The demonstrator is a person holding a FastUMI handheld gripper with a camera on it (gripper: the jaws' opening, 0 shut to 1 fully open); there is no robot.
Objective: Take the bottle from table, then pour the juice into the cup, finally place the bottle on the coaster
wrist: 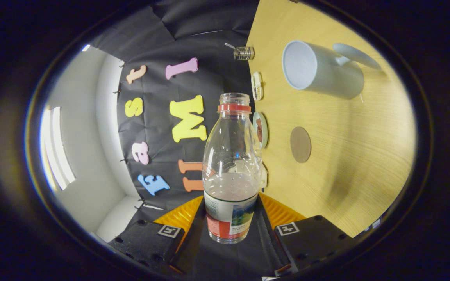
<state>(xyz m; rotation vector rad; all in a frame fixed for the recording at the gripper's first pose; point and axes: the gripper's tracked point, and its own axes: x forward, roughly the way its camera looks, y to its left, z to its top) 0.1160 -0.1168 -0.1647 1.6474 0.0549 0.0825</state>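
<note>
Gripper (231,218) nearest the camera, rolled sideways so that the table (346,164) stood like a wall on one side and the black cloth backdrop (158,156) on the other. Clenched around a clear plastic bottle (231,168), one finger (182,216) pressed to each side of its lower, labelled part. Bottle held between the fingers, lifted clear of the table, cap off, open mouth pointed away from the camera. Red ring (234,107) just under the mouth. Small amount of pale liquid inside, settled just above the label (231,220).

Beyond the bottle, a wooden tabletop, light yellow. Close beside the bottle's shoulder, a small round disc (261,129) with a pale rim, seen edge-on, partly hidden by the bottle; kind of object could not be told. A little farther across the table, a flat round brown coaster (300,144), bare, well apart from the bottle. Farther still, a white cup (320,70) with a handle (356,54), open mouth turned toward the camera, inside looked empty. Between cup and backdrop, near the table edge, a small pale oblong object (257,86), and past it a small metal coil-like piece (243,53), too small to identify.

Past the backdrop, a white wall (80,128) with a bright strip of light.
</note>
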